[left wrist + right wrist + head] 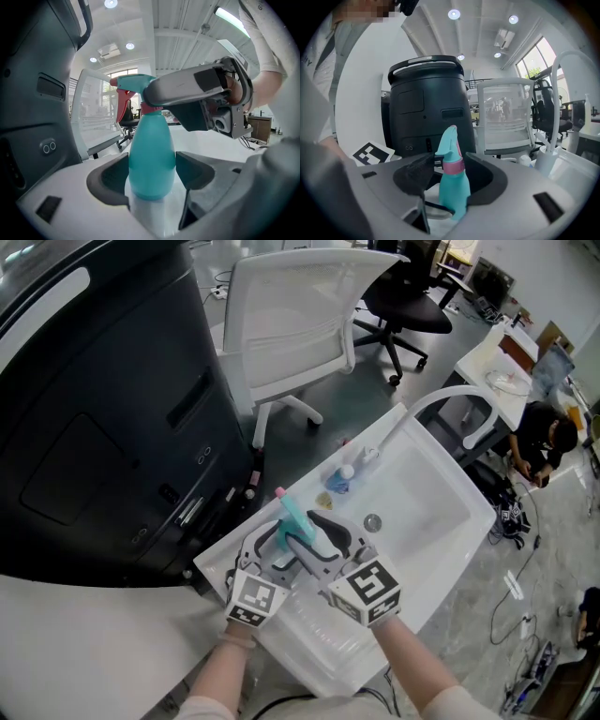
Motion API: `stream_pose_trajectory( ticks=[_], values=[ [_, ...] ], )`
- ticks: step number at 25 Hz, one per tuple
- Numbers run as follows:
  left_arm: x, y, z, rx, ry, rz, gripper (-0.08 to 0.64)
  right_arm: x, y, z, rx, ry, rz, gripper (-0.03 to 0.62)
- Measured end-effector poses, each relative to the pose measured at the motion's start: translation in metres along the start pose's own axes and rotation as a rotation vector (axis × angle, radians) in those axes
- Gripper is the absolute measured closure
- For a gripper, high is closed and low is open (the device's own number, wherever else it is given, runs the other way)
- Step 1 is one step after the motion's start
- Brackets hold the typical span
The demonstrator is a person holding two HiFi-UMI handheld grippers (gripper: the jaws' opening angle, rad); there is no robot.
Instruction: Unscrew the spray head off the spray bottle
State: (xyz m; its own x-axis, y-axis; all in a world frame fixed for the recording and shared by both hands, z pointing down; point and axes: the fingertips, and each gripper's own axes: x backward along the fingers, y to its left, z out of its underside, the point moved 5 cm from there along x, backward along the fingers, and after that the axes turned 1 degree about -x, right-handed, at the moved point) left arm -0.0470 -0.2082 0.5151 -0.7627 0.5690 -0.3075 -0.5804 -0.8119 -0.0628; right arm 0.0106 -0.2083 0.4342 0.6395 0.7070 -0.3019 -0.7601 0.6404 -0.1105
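A teal spray bottle (298,517) with a pink collar and nozzle tip is held upright over the white sink (441,486). In the left gripper view, the bottle's body (151,154) stands between both pads, which press its sides: my left gripper (151,174) is shut on it. My right gripper (451,165) sits higher, at the neck. The pink collar (453,166) and teal spray head (450,140) stand between its jaws; the right pad is close against the collar, a gap shows at the left pad. Both grippers (275,545) (321,538) meet at the bottle in the head view.
A white faucet (459,395) arches over the sink's far end, with small bottles (342,477) on the rim beside it. A large black bin (103,409) stands left, a white chair (291,315) behind. A person (544,442) crouches at far right.
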Motion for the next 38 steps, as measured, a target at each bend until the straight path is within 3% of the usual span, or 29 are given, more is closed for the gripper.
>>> stream_pose_trajectory(
  ticks=[4, 8, 16, 26, 38],
  values=[
    [0.001, 0.0, 0.0, 0.001, -0.001, -0.003, 0.242, -0.01, -0.003, -0.006, -0.004, -0.018, 0.025, 0.393],
    [-0.001, 0.0, -0.001, -0.01, 0.0, -0.001, 0.242, -0.011, -0.004, -0.012, 0.059, -0.031, 0.048, 0.434],
    [-0.003, 0.0, 0.001, 0.013, 0.004, 0.007, 0.242, -0.004, -0.003, -0.021, 0.126, -0.106, 0.043, 0.439],
    [-0.005, 0.001, 0.003, 0.048, 0.002, 0.001, 0.242, 0.009, -0.012, -0.051, 0.01, -0.22, 0.011, 0.44],
    [-0.008, 0.002, 0.008, 0.065, 0.029, 0.001, 0.242, 0.027, -0.013, -0.097, 0.007, -0.341, -0.018, 0.44]
  ],
)
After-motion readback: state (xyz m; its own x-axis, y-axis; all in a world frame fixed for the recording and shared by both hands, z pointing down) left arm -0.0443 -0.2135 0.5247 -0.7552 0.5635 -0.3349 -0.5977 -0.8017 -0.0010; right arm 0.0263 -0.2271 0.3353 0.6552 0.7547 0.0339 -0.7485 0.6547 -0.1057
